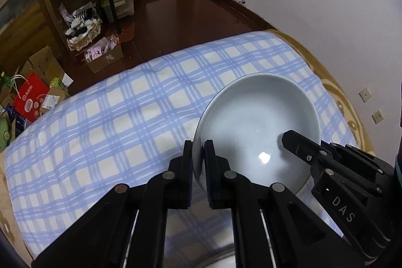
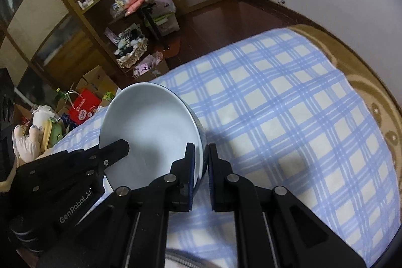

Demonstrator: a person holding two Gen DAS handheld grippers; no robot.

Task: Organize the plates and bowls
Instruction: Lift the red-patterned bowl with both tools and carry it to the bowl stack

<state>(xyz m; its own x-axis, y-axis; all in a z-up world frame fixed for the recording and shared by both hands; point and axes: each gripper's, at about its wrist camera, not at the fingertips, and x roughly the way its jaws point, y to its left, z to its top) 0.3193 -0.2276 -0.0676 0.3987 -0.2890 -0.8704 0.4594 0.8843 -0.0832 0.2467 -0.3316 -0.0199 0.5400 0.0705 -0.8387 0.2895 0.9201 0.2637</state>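
A pale grey-white bowl (image 1: 256,127) is held tilted above the blue checked cloth (image 1: 113,117). My left gripper (image 1: 198,150) is shut on the bowl's left rim, one pad inside and one outside. In the same view my right gripper (image 1: 291,140) reaches in from the right, with one finger over the bowl's inner wall. In the right wrist view the bowl (image 2: 150,122) sits left of centre and my right gripper (image 2: 202,151) is shut on its right rim. My left gripper (image 2: 118,147) grips the opposite rim there.
The checked cloth (image 2: 289,117) covers a table with a wooden edge (image 2: 371,92) near a white wall. Beyond the far edge lie dark floor, shelves (image 1: 75,4), boxes and a red bag (image 1: 30,97). A shiny rounded rim (image 1: 221,261) shows at the bottom edge.
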